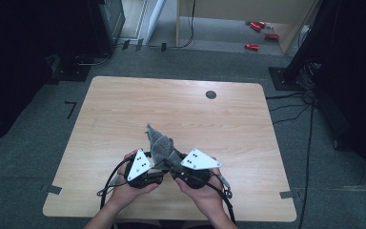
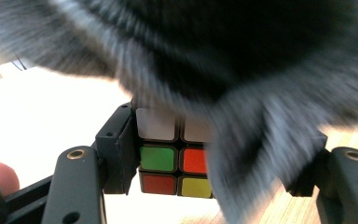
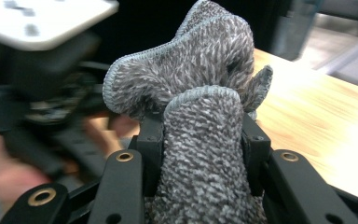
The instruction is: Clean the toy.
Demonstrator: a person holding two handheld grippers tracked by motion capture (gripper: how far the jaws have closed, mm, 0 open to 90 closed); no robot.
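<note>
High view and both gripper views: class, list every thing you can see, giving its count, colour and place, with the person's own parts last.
Table: one, light wood, centre of the room.
Cloth: one, grey, fluffy, bunched between the two grippers, draped over the cube.
Puzzle cube: one, white, green, orange, red and yellow stickers, clamped in the left jaws.
Red things: several, on the floor beyond the table.
Left gripper: one, black, shut on the cube.
Right gripper: one, black, shut on the cloth.
Hands: two, near table edge.

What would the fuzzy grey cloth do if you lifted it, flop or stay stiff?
The cloth would probably flop: it already bunches and folds between the right tongs. It looks light and fluffy. Its fuzzy pile likely grips rather than slips.
</note>
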